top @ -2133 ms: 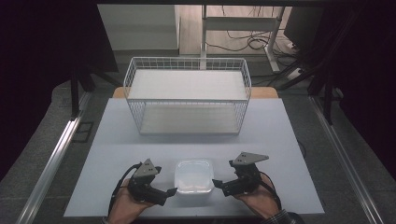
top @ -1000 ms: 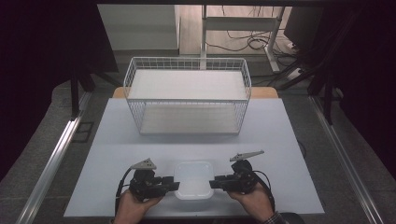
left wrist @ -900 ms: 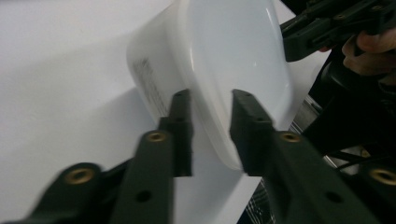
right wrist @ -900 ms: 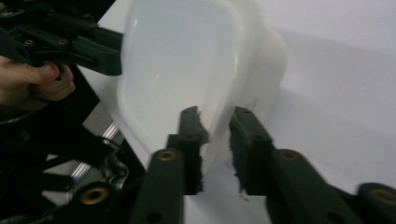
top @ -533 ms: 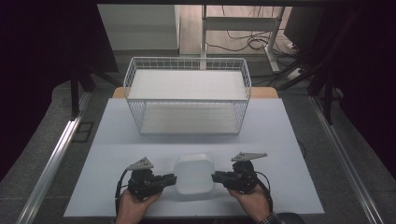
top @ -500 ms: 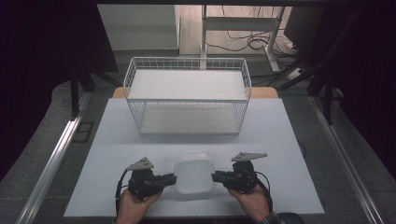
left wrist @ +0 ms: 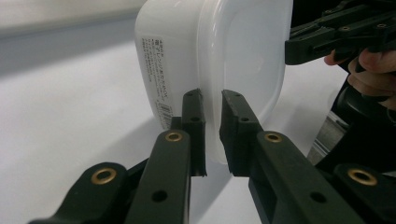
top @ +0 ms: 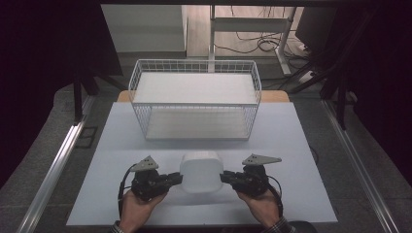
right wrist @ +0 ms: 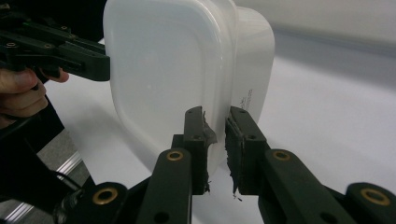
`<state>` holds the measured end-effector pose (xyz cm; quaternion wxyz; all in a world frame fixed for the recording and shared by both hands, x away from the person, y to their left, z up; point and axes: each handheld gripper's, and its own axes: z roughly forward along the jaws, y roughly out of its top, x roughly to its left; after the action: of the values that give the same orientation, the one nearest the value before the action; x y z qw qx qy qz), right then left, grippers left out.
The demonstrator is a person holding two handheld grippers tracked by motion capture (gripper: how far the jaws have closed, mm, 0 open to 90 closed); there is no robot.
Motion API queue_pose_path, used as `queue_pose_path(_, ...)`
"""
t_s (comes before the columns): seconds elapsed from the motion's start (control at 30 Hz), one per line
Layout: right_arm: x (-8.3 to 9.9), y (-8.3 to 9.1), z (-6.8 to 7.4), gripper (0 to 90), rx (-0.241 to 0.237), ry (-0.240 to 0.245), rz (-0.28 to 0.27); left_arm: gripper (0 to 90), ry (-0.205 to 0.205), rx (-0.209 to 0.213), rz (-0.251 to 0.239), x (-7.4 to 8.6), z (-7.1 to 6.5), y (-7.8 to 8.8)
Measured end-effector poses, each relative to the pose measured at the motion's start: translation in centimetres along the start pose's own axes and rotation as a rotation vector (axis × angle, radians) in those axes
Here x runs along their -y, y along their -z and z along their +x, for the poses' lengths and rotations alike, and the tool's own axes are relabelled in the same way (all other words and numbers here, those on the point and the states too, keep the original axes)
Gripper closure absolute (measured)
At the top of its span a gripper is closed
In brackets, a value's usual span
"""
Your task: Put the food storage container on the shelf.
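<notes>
Because both the left gripper [top: 176, 178] and right gripper [top: 227, 177] pinch its rim, the light, slippery plastic container [top: 200, 171] may flex.

The container [top: 200, 171] is looking like milky, semi-glossy plastic — the basket [top: 195, 100] white-coated wire, the table [top: 301, 145] showing matt.

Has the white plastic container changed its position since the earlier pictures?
Yes. The white plastic container, earlier lying flat on the table, is now tipped up on edge, its top nearer the wire basket.
</notes>
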<state>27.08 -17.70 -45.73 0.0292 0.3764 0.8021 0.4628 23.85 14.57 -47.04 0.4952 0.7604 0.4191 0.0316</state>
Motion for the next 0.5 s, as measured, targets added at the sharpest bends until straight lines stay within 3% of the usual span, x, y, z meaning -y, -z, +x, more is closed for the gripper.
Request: queue_pose_path(0.5, -4.9, 1.1, 0.2, 78.5, 0.016, 0.066, -0.096, 80.8, -0.050, -0.016, -0.056, -4.9, 0.8, 1.6)
